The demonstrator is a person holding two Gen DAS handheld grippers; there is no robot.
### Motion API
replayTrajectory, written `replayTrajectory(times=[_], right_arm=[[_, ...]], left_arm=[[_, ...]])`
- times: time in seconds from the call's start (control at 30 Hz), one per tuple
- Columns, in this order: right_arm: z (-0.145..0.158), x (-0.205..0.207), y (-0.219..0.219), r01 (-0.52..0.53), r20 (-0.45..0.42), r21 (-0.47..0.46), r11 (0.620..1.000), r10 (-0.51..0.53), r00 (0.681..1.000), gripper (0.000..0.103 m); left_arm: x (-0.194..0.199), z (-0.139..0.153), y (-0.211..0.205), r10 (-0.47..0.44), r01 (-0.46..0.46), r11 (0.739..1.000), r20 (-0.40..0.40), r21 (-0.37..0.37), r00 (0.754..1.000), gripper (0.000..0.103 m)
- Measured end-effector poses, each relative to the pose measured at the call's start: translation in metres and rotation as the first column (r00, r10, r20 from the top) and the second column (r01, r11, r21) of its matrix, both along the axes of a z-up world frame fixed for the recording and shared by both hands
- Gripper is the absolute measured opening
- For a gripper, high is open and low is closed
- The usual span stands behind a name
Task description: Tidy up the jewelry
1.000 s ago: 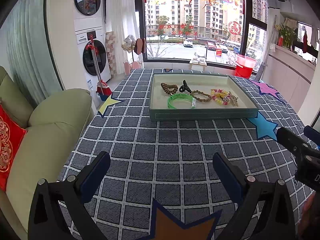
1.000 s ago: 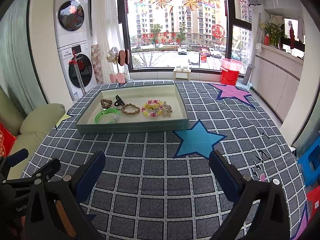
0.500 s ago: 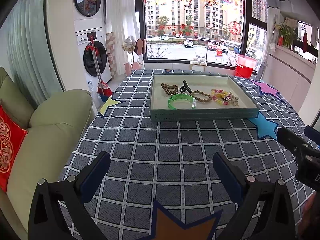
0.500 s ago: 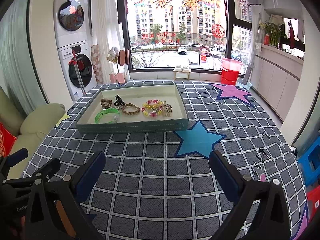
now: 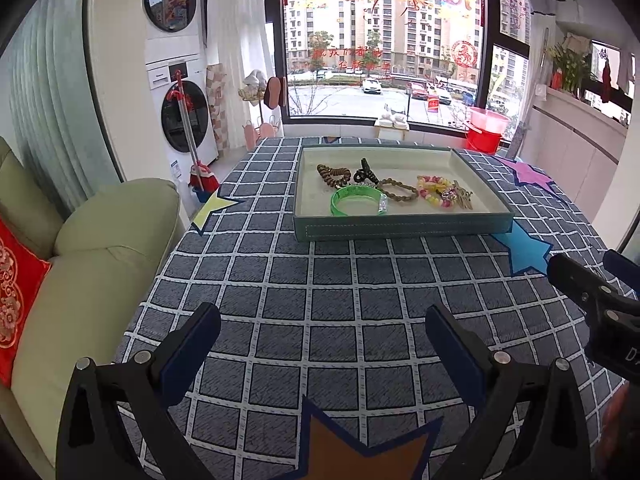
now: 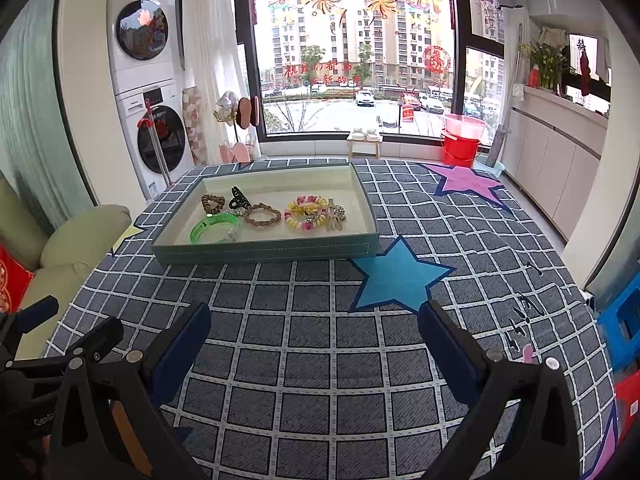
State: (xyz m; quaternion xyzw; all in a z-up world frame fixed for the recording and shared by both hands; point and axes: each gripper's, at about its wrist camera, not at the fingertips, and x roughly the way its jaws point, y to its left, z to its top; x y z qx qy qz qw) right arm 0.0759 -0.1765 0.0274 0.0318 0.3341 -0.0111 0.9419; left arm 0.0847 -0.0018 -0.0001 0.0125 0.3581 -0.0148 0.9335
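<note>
A grey-green tray (image 5: 400, 230) (image 6: 264, 251) sits at the far side of the checked tablecloth. In it lie a green bangle (image 5: 354, 201) (image 6: 214, 229), a brown bead bracelet (image 5: 398, 191) (image 6: 262, 216), a brown coil hair tie (image 5: 332, 173) (image 6: 213, 203), a black hair claw (image 5: 365, 171) (image 6: 238, 197), a pink-yellow bead bracelet (image 5: 434, 192) (image 6: 306, 213) and a metal charm (image 5: 460, 197) (image 6: 335, 218). My left gripper (image 5: 322, 330) and right gripper (image 6: 314, 330) are both open and empty, well short of the tray. The right gripper also shows at the right edge of the left wrist view (image 5: 592, 300).
The tablecloth carries a blue star (image 6: 398, 276), a purple star (image 6: 466, 184) and an orange star (image 5: 360, 452). A beige sofa with a red cushion (image 5: 16, 292) stands left of the table. A washer stack and a window are beyond.
</note>
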Motion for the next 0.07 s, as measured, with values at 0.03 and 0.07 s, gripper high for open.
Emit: replayTrajectory(times=[0.03,0.07], right_arm=[[-0.0002,-0.0001,-0.0001,0.000,0.000,0.000,1.000,0.000,1.000,0.103],[-0.0003,-0.0005,0.0001,0.001,-0.001,0.001,1.000,-0.001,1.000,0.103]], left_arm=[[0.0001,0.0004,0.0003,-0.005,0.005,1.000,0.001,0.001,1.000,0.103],[-0.0001,0.0002,-0.0002,-0.005,0.005,1.000,0.001,0.004,1.000,0.103]])
